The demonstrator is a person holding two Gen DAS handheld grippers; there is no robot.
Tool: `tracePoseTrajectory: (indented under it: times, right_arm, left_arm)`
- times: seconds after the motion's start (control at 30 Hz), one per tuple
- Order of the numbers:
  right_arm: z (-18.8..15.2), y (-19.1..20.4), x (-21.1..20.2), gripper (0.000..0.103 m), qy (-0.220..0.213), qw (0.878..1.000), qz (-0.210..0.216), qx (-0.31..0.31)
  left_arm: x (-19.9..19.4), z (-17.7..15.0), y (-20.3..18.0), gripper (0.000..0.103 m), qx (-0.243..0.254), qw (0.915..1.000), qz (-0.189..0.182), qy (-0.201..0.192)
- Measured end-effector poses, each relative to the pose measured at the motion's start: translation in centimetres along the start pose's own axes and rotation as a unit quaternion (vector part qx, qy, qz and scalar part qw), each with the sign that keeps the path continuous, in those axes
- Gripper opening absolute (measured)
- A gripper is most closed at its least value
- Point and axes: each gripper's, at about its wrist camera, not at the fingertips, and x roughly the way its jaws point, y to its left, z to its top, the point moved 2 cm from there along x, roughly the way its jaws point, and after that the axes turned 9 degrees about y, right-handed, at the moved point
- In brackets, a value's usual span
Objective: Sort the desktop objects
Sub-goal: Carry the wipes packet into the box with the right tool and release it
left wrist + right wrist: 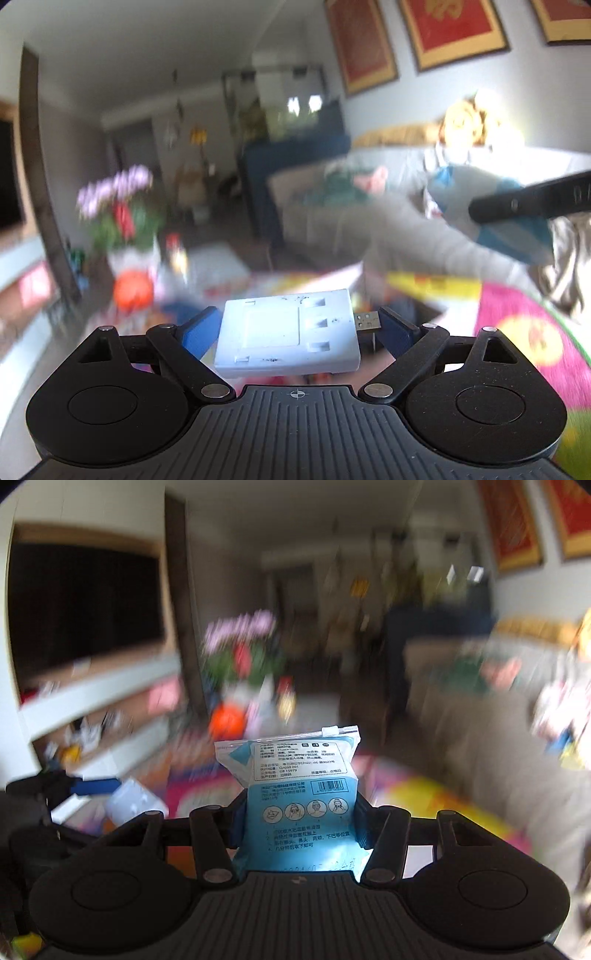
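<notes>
My left gripper (pixel 295 328) is shut on a white flat USB device (pixel 288 332), a plug-in box with a metal USB plug (pixel 367 320) sticking out on its right. It is held up in the air. My right gripper (pixel 297 812) is shut on a blue and white packet of face masks (pixel 295 782), held upright with its zip seal on top. In the left wrist view the right gripper shows as a dark bar (pixel 532 201) with the blue packet (pixel 509 229) at the right. In the right wrist view the left gripper's blue finger (pixel 96 786) and the white device (pixel 135 805) show at the lower left.
Everything beyond the grippers is motion-blurred. A colourful play mat (pixel 524 332) lies below. A vase of purple flowers (pixel 118 206), an orange ball (pixel 133 290) and a bottle stand ahead on the left. A grey sofa (pixel 332 221) is on the right, a TV shelf (pixel 85 627) on the left.
</notes>
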Motion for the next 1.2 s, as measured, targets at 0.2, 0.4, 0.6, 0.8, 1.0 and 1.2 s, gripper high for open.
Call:
tracePoseTrajectory:
  times: [0.2,0.4,0.6,0.8,1.0,1.2]
  right_arm:
    - [3.6,-2.7,-0.2,0.054,-0.041,0.998,-0.029,0.037]
    - [3.2,-4.3,2.5,0.054,-0.005,0.997,-0.05,0.05]
    - [4.9,-3.4,8.0,0.054,0.039,0.997,0.013,0.07]
    - [5.3,-0.6,17.1,0.058,0.098,0.993,0.044,0.052]
    - [2.3,0.2,19.7,0.076,0.137,0.987,0.042,0.067]
    - [-0.2,1.9,17.3,0.072,0.104,0.994,-0.016,-0.01]
  left_arm:
    - [6.4,2.5,-1.5,0.097,-0.012,0.9997,-0.016,0.011]
    - [6.6,-3.2,-0.7,0.1,-0.048,0.9942,-0.027,0.092]
    - [5.5,-7.6,0.9,0.1,-0.073,0.9866,-0.015,0.145]
    - [4.6,-8.8,2.0,0.101,-0.082,0.9843,-0.006,0.156]
    - [4.6,-10.3,3.0,0.101,-0.097,0.9798,0.006,0.175]
    - [4.7,-11.0,2.1,0.102,-0.104,0.9775,-0.005,0.184]
